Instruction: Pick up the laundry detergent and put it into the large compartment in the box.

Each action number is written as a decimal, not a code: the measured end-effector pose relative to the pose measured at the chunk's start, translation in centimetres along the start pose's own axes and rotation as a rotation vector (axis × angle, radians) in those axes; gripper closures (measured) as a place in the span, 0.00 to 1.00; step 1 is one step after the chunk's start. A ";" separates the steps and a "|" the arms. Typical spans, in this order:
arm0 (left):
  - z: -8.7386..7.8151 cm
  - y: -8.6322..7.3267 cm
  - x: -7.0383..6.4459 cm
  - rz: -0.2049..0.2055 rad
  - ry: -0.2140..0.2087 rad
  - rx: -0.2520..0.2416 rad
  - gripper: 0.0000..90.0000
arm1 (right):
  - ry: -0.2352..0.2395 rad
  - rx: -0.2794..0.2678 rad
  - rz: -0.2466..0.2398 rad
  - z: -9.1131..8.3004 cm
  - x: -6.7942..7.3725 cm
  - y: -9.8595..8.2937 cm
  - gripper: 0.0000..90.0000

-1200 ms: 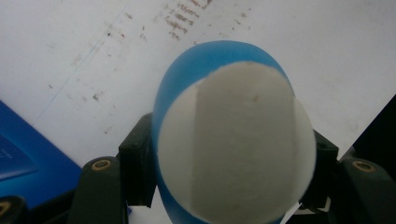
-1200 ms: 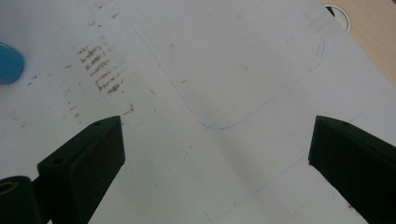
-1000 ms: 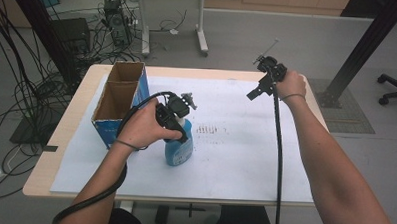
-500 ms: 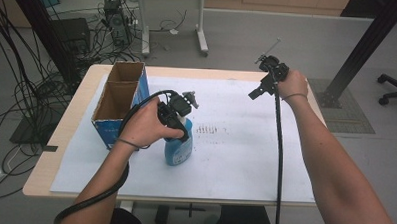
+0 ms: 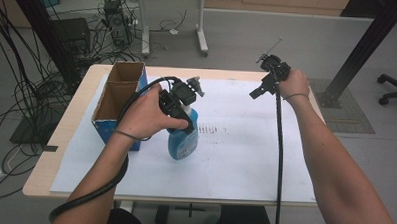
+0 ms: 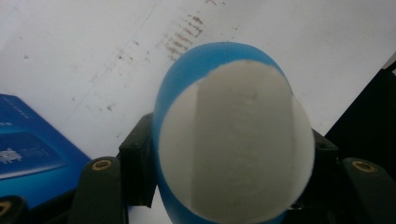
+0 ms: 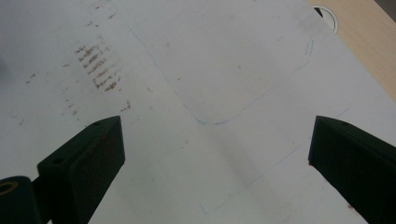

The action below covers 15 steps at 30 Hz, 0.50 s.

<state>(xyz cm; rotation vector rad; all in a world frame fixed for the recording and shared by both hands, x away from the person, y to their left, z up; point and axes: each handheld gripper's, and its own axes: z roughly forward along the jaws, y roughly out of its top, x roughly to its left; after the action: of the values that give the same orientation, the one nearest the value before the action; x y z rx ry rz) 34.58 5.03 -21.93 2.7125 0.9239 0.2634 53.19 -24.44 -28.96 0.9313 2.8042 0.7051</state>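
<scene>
Bottle (image 5: 183, 139) clamped in left gripper (image 5: 179, 104), base hidden; right gripper (image 5: 268, 77) fingers apart.

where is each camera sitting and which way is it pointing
High view: fixed above the person's side, looking forward and down on the table; both forearms enter from below, left gripper on the blue spray bottle, right gripper raised.
Left gripper view: rides the left gripper, looking down on the bottle's white top between its fingers.
Right gripper view: rides the right gripper, looking down at the white paper between its spread fingers.
Shared: the brown smudge marks appear in all three views.
</scene>
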 end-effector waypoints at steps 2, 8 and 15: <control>-0.4 0.2 -0.1 0.004 0.003 0.001 0.42 | 0.000 0.000 0.000 -0.1 0.0 0.0 0.04; -2.3 1.0 -0.2 0.013 0.008 -0.008 0.42 | -0.002 -0.001 -0.006 -0.3 0.1 0.0 0.04; -4.3 1.8 -0.6 0.004 -0.011 -0.018 0.42 | 0.008 -0.020 0.001 -0.9 -0.2 0.0 0.04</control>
<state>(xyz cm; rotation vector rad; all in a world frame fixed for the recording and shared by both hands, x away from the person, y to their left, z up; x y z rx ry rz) 34.06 4.04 -17.34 2.6972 0.9084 0.2568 53.11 -24.91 -28.22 0.9281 2.7983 0.7375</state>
